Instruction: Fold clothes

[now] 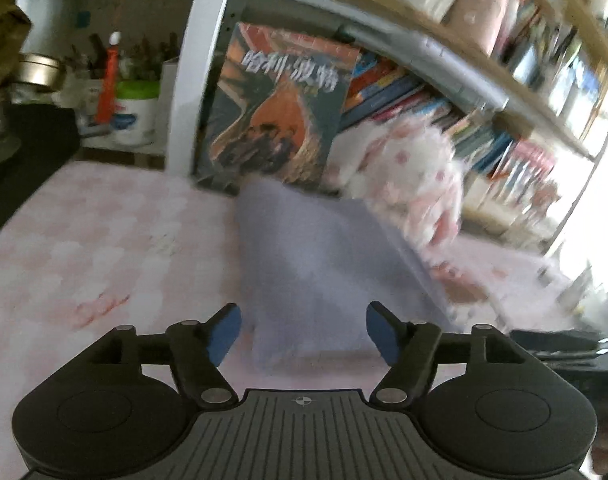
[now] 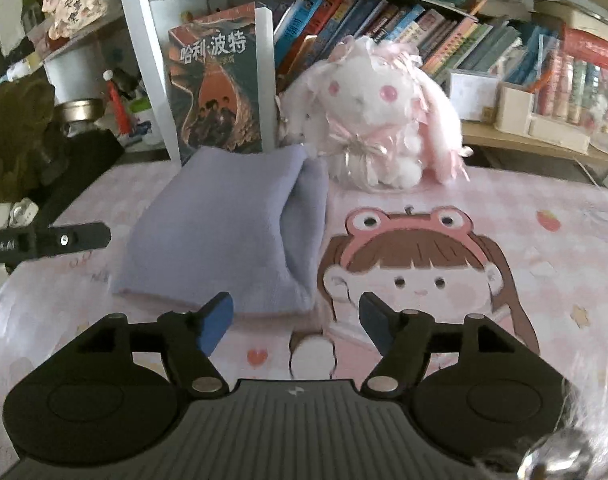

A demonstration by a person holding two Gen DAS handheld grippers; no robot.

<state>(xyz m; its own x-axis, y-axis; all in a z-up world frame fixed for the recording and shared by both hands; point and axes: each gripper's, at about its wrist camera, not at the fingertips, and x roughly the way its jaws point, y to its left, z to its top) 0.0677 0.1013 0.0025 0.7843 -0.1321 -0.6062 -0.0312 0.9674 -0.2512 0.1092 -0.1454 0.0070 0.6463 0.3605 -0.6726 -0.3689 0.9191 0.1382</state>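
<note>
A lavender fleece garment (image 2: 228,236) lies folded into a rough rectangle on the pink patterned table cover (image 2: 544,248); in the blurred left wrist view the same garment (image 1: 312,272) stretches away from the near edge. My left gripper (image 1: 303,332) stands open just above the garment's near end, nothing pressed between its blue pads. My right gripper (image 2: 296,322) is also open, at the garment's near right corner, with only the table cover between its fingers. A black part of the left gripper (image 2: 52,242) shows at the left edge of the right wrist view.
A white and pink plush rabbit (image 2: 380,120) sits right behind the garment, next to an upright book (image 2: 220,100) leaning on a white shelf post (image 2: 144,60). Shelves of books (image 2: 464,40) line the back. Cups and tins (image 1: 136,108) stand at the far left.
</note>
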